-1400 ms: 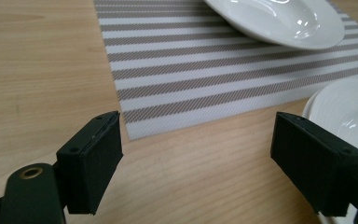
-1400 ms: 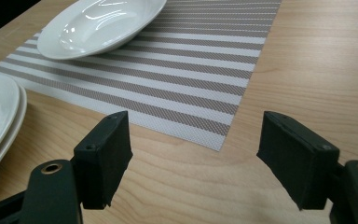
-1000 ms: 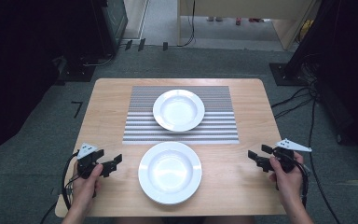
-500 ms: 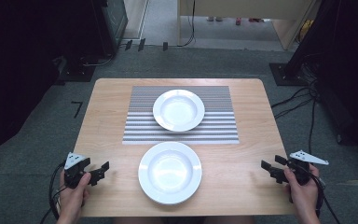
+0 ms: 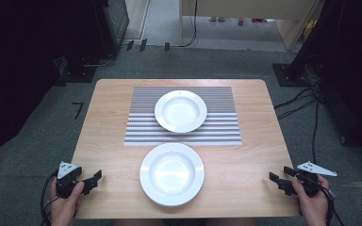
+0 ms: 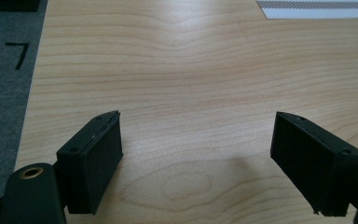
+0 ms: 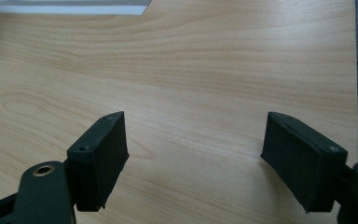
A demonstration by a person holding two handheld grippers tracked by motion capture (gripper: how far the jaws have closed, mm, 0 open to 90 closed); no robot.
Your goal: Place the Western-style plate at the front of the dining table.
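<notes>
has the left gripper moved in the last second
Yes. The left gripper has pulled back toward the person and outward to the table's near left corner, away from the near plate.

Each of your hands wraps a black gripper body: the left gripper (image 5: 92,181) and the right gripper (image 5: 280,181) both carry a pale grey three-cornered plate on top, dotted with small dark holes. Black cables loop away from each one (the left cable curls into a wide ring beside your wrist). Seen up close, the jaws are blocky matte-black wedges with flat pads, small screw holes along their upper edges, and a brass-ringed hole on the lower left arm.
</notes>
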